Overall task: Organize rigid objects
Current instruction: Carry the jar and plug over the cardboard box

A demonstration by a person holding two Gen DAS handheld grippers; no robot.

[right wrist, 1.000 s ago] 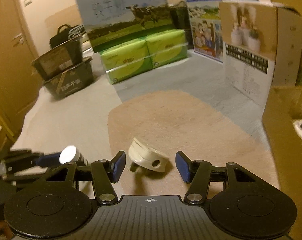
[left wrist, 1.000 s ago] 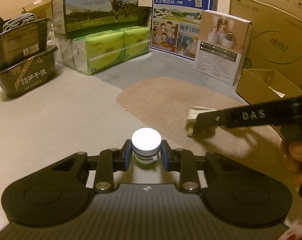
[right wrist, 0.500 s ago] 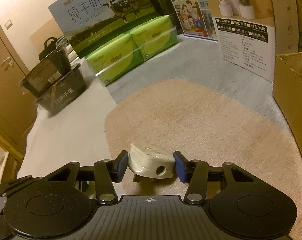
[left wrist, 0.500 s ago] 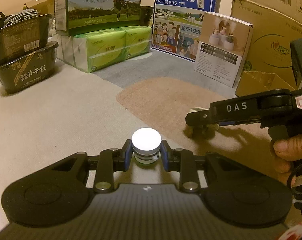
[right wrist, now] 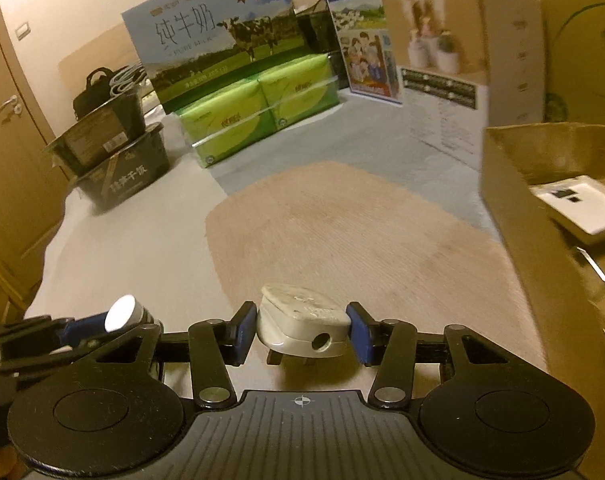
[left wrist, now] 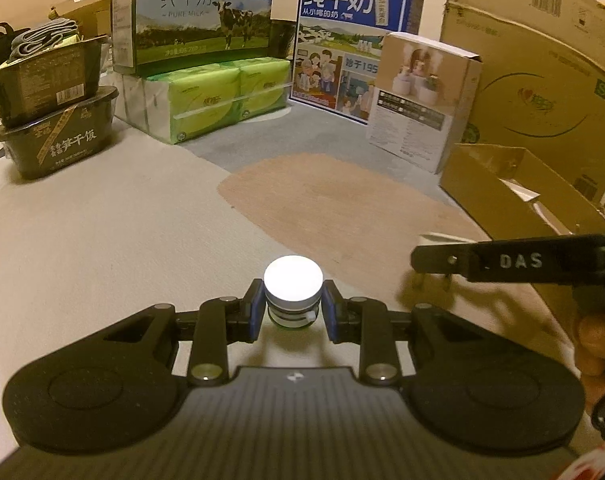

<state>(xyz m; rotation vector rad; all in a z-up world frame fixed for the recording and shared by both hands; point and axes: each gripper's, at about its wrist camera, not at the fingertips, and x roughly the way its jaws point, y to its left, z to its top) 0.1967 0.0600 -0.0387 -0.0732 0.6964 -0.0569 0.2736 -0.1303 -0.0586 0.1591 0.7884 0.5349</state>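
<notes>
Comparing with a second ago: both hands are now loaded and lifting. Large cardboard carton [left wrist: 542,92] stands at back right; in front of it, an open shallow cardboard box [right wrist: 514,208] with a white flat item [right wrist: 578,204] already inside, probably the drop-off. Brown mat [right wrist: 342,232] is now bare; the plug lay on it a second ago. Right gripper [right wrist: 302,330] jaws have just been closing and are now clamped on the white plug [right wrist: 302,320], which hangs above the mat, prongs down. Left gripper [left wrist: 293,308] remains clamped on the small white-capped jar [left wrist: 293,284], clear of the surface. Judgement: pickup step done; next is carrying both to the box.
</notes>
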